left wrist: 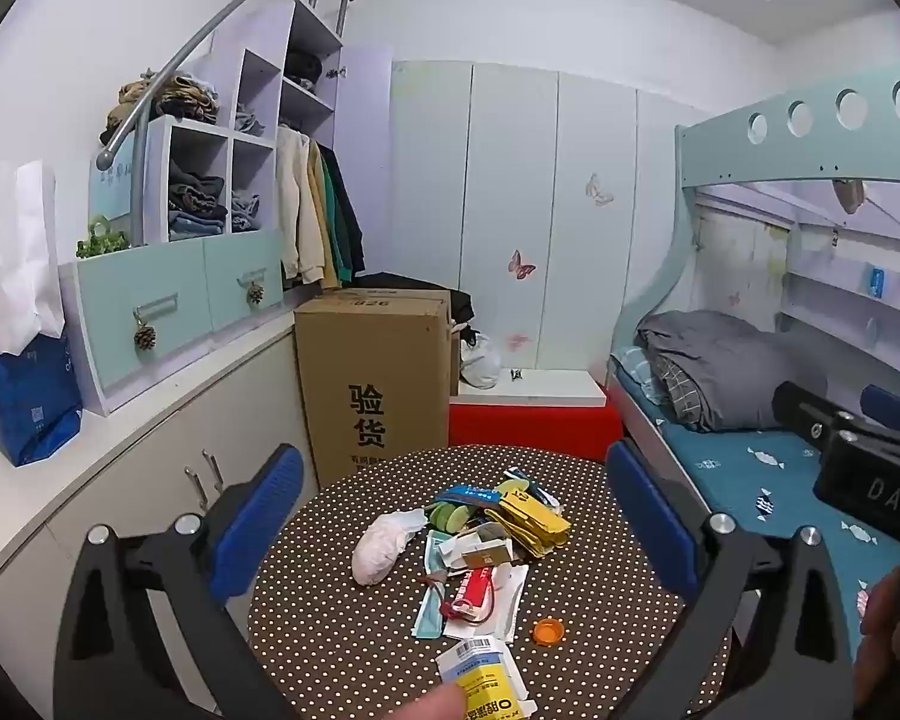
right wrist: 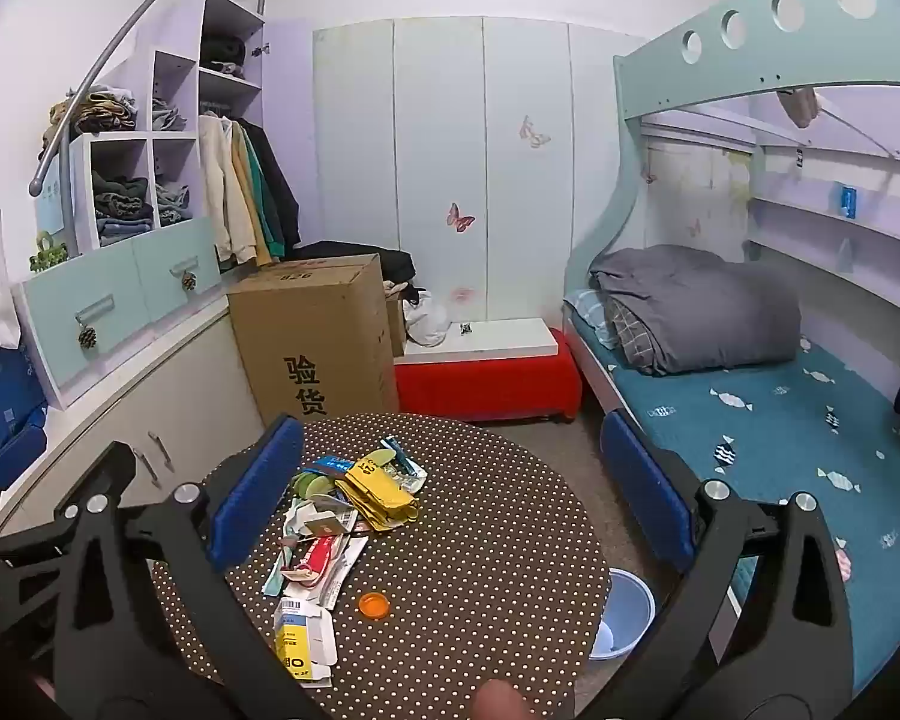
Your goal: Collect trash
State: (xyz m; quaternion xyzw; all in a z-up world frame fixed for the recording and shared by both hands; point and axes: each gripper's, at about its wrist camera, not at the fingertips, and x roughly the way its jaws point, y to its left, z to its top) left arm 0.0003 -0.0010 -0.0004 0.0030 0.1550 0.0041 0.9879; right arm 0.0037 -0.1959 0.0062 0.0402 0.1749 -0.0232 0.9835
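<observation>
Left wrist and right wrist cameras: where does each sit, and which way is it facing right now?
Left wrist: on the left gripper, angled down over the polka-dot table toward the wardrobe; open blue fingers, the right gripper at right.
Right wrist: on the right gripper, same heading, more bed and a blue bin; fingers open.
Shared: trash pile, orange cap, cardboard box.

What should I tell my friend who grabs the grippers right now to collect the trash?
Left gripper: open, holding nothing. Right gripper: open, holding nothing.
Trash all sits on the round brown polka-dot table: crumpled white tissue, yellow wrappers, red packet, orange bottle cap, yellow-and-white box.
Pale blue bin stands beside the table.
Done: nothing picked up. Left: everything.
</observation>
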